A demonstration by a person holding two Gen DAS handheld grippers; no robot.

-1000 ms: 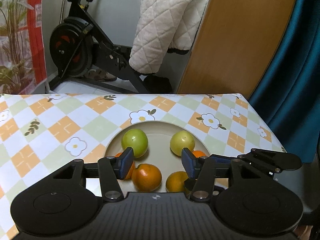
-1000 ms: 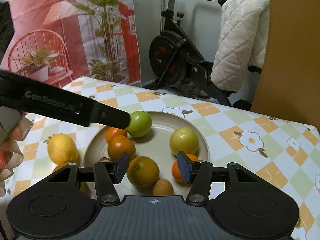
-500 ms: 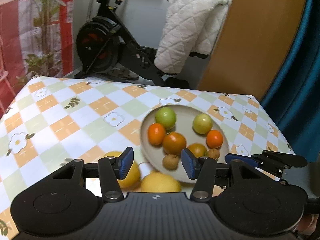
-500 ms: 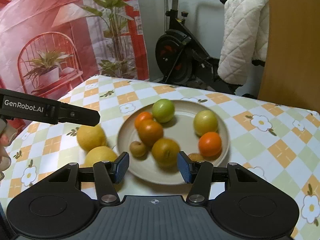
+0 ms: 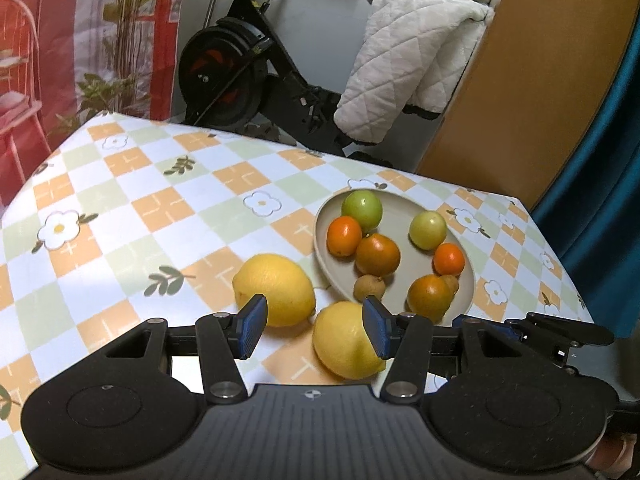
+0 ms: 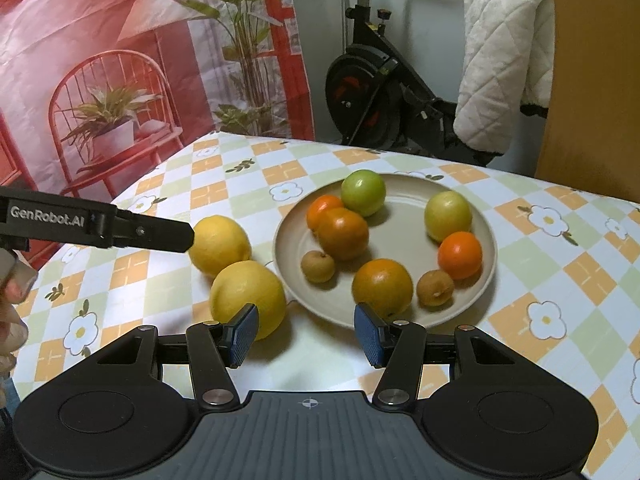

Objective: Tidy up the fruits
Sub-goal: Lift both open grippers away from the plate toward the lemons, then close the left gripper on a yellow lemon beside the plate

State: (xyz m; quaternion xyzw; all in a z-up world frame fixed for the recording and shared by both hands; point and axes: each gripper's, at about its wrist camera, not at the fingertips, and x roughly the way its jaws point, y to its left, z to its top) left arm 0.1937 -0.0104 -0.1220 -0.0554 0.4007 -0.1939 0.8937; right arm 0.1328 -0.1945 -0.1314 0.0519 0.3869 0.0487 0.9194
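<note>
Both grippers, left gripper (image 5: pixel 312 330) and right gripper (image 6: pixel 306 336), hover partly spread and empty above the table's (image 6: pixel 532 248) near edge, seemingly lining up on the two lemons (image 6: pixel 248 300) lying just left of the fruit-filled plate (image 6: pixel 404 192).

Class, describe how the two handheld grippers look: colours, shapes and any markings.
Both are matte black plastic. The right gripper has two fingers tipped with blue ribbed pads, silver pivot bolts and a ridged body. The left gripper matches; its side reads "GenRobot.AI" in white.
</note>
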